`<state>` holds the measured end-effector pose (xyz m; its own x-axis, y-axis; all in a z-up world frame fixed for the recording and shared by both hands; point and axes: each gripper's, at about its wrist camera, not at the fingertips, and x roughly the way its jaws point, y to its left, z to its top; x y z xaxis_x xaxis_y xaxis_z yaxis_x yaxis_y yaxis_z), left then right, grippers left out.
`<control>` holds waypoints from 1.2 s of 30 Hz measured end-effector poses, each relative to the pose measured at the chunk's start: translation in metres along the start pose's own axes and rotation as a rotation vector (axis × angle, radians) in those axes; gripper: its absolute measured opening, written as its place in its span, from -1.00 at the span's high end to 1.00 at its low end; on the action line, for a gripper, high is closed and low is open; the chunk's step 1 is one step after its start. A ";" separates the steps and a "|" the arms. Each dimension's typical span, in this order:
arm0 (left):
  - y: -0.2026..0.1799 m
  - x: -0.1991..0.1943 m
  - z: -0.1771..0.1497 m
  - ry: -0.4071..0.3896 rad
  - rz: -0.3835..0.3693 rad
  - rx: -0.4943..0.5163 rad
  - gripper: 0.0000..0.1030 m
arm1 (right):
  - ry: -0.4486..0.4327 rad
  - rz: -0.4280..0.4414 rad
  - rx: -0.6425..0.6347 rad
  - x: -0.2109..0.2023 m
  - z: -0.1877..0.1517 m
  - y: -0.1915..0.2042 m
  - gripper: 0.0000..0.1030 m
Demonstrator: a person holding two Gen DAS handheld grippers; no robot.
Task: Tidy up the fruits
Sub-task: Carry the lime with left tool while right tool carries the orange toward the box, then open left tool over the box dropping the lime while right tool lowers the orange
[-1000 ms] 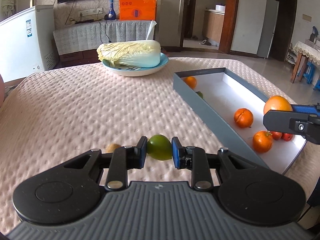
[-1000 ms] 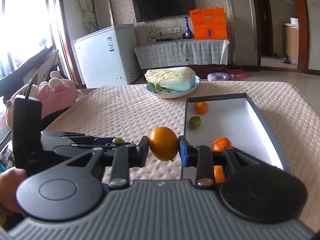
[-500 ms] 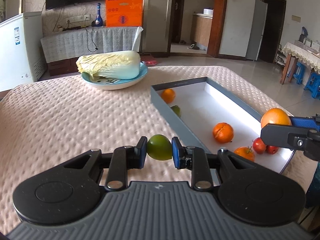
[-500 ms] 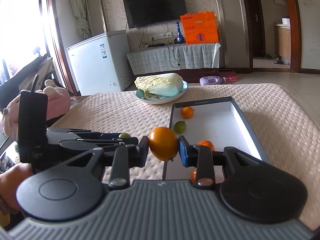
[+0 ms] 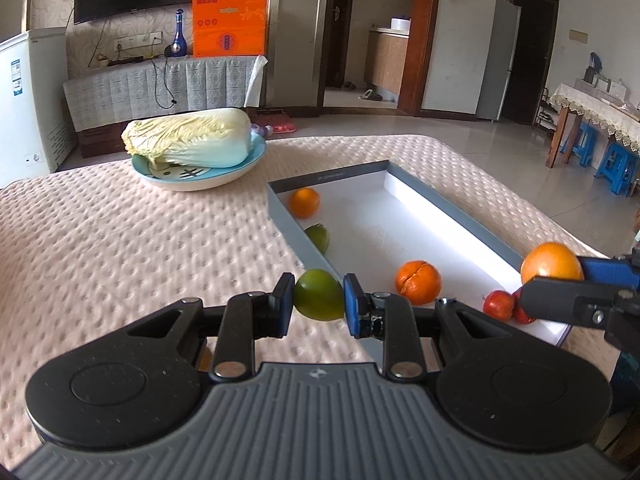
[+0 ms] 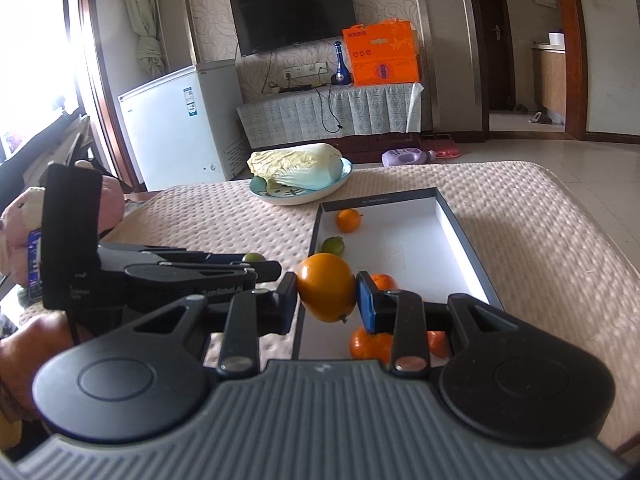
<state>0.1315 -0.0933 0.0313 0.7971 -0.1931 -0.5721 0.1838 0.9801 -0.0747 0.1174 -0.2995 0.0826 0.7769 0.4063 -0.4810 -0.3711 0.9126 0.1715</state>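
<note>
My left gripper (image 5: pixel 319 299) is shut on a green fruit (image 5: pixel 319 294) and holds it above the cloth beside the left wall of the grey tray (image 5: pixel 288 220). My right gripper (image 6: pixel 327 296) is shut on an orange fruit (image 6: pixel 326 292) above the tray's near end; it also shows at the right of the left wrist view (image 5: pixel 551 262). The tray (image 6: pixel 460 220) holds a small orange (image 5: pixel 305 202), a green fruit (image 5: pixel 319 237), a split orange (image 5: pixel 418 282) and red fruits (image 5: pixel 498 305). The left gripper shows at the left of the right wrist view (image 6: pixel 256 258).
A blue plate (image 5: pixel 224 172) with a napa cabbage (image 5: pixel 188 138) stands at the back of the table. A pink plush toy (image 6: pixel 24 216) sits off the table's left edge. An orange-coloured thing (image 5: pixel 206 358) lies on the cloth under my left gripper.
Both grippers have moved forward along the tray with their fruits; the tray and cabbage plate look nearer. Both grips are unchanged.
</note>
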 end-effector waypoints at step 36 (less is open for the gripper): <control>-0.074 0.087 0.041 -0.021 -0.133 0.083 0.39 | 0.091 -0.068 0.001 0.002 -0.014 -0.029 0.33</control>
<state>0.2102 -0.1847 0.0205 0.7744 -0.3229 -0.5441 0.3350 0.9388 -0.0803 0.1221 -0.3256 0.0650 0.7510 0.3381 -0.5672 -0.3188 0.9379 0.1369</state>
